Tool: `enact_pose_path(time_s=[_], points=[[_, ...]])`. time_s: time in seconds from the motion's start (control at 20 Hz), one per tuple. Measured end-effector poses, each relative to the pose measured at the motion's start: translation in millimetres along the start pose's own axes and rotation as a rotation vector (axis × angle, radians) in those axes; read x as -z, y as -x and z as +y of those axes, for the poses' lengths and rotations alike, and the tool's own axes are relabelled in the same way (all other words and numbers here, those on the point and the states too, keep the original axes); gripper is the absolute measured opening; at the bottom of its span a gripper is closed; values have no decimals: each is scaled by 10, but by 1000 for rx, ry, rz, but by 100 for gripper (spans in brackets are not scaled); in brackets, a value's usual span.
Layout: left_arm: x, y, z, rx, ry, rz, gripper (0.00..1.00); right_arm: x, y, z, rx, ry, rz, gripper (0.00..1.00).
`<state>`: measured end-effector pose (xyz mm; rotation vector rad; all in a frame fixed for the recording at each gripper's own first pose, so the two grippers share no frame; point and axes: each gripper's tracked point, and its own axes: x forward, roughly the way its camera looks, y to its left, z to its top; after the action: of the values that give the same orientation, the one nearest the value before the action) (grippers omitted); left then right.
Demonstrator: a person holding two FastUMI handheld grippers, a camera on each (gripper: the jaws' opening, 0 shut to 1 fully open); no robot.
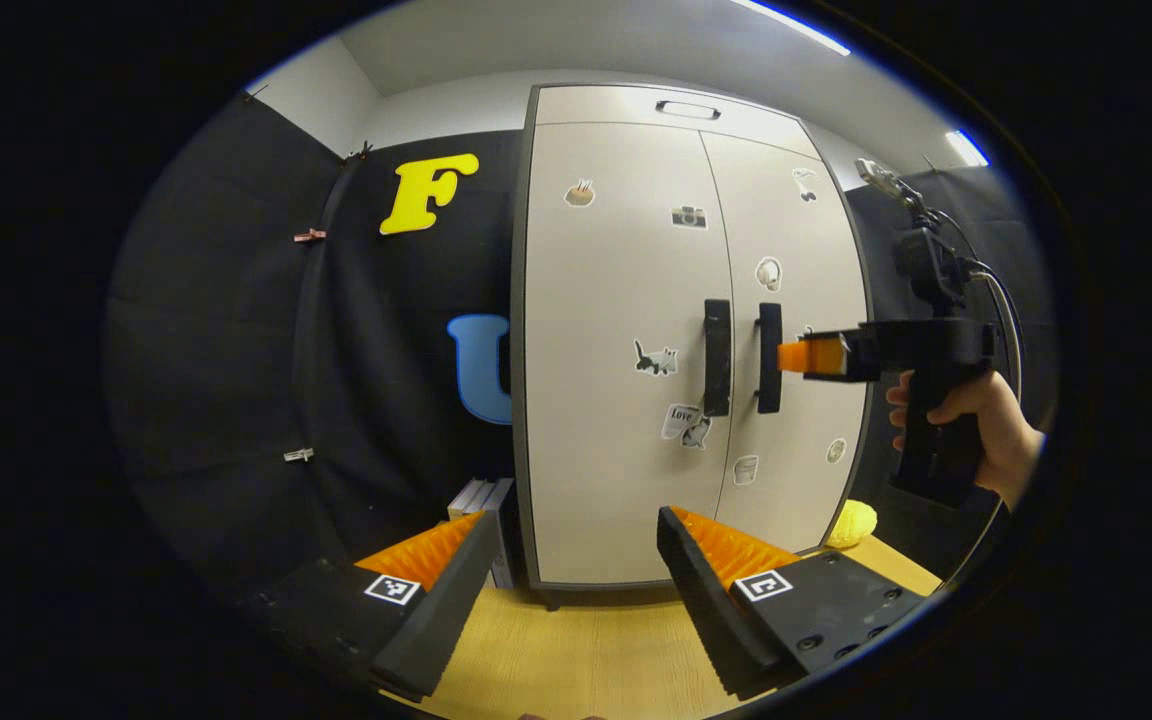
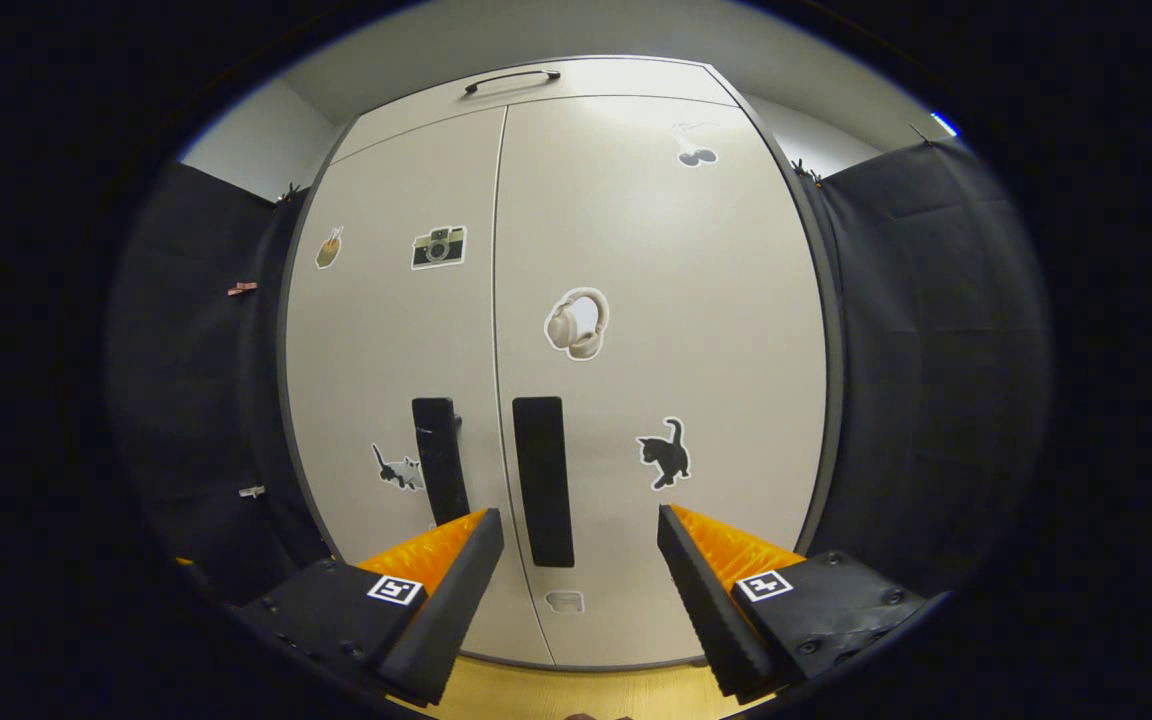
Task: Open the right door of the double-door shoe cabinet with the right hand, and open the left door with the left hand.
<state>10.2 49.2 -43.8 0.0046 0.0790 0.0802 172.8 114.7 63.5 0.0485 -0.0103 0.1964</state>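
- The shoe cabinet (image 1: 626, 330) in front of you is tall and pale, with a dark frame and two closed doors that meet at a thin centre seam; it stands on a wooden floor (image 1: 576, 650).
- Each door carries a dark upright handle next to the seam: the left door handle (image 1: 717, 357) and the right door handle (image 2: 543, 480).
- Stickers dot both doors: a camera (image 2: 438, 246), headphones (image 2: 577, 322), a black cat (image 2: 666, 455), and one near the left handle with the word "Love" (image 1: 684, 420).
- Your left gripper (image 1: 576, 580) hangs back from the cabinet, fingers spread wide with nothing between them, aimed at the lower part of the left door.
- Your right gripper (image 2: 581, 585) is close to the doors, fingers wide apart and empty; the right door handle shows between them, not touched by either finger.
- From the left gripper view, the right gripper's tip sits level with the right handle, just beside it, with your hand (image 1: 976, 420) around its grip.
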Motion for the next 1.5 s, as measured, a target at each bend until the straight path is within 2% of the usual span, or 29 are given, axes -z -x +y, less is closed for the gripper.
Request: enact_pose_path(time_s=[0.2, 0.5, 0.7, 0.75, 0.8, 0.9, 1.0, 1.15, 1.35, 1.5], points=[[138, 45, 90, -28, 8, 34, 98, 28, -351, 51, 18, 49, -4, 98], [130, 77, 242, -68, 19, 31, 99, 192, -572, 108, 28, 32, 45, 97], [148, 116, 284, -75, 29, 32, 98, 113, -577, 130, 35, 23, 23, 77], [160, 128, 286, -74, 29, 32, 98, 99, -578, 146, 33, 12, 24, 61], [151, 137, 296, -76, 29, 31, 98, 99, -576, 159, 33, 3, 25, 54], [145, 164, 320, -80, 26, 34, 98, 58, -600, 211, 17, -2, 15, 53], [91, 202, 349, -82, 27, 20, 98, 59, -577, 208, 32, -1, 12, 35], [58, 256, 389, -84, 28, 10, 98, 77, -596, 200, 28, -20, 28, 34], [58, 362, 408, -84, 32, 6, 98, 83, -585, 211, 6, -21, 66, 17], [50, 460, 414, -80, 29, 0, 98, 96, -553, 212, -15, -36, 94, 13]])
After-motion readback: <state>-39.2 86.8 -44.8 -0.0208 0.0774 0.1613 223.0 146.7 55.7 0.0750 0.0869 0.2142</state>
